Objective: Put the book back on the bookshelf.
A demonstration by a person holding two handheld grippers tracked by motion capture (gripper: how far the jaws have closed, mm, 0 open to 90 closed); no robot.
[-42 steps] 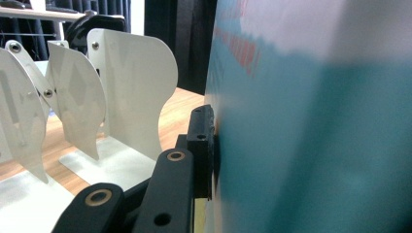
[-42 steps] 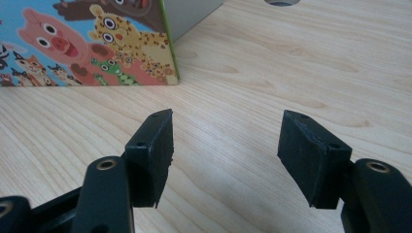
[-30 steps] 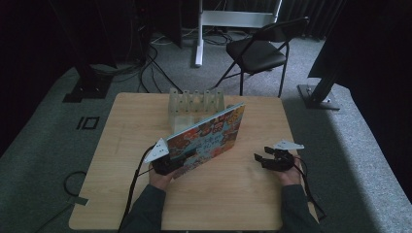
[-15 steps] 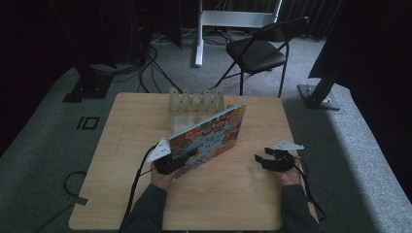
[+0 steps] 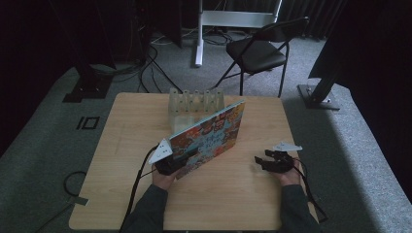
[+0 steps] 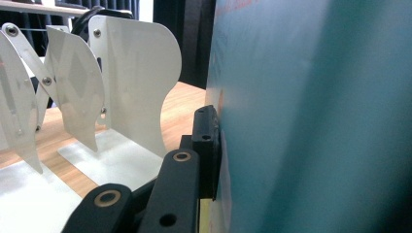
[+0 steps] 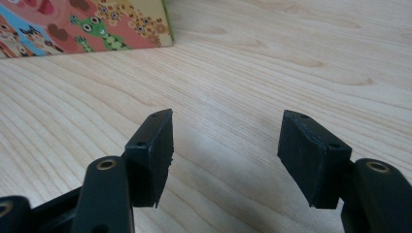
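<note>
At desk centre, the left gripper (image 5: 171,162) clamps its jaws on the colourful illustrated picture book (image 5: 209,136), holding it tilted on edge for filing into the white metal divider rack (image 5: 194,104) behind. The right gripper (image 5: 272,162) rests with jaws apart, empty.

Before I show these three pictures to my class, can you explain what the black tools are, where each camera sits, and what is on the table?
A person holds a hand tool with two black jaws in each hand. One camera looks down from above; one rides on each tool. On the light wooden table stands a white slotted metal rack. The left gripper is shut on a colourful cartoon-covered picture book, held tilted on its edge. The right gripper is open, holding nothing, over bare wood.
</note>
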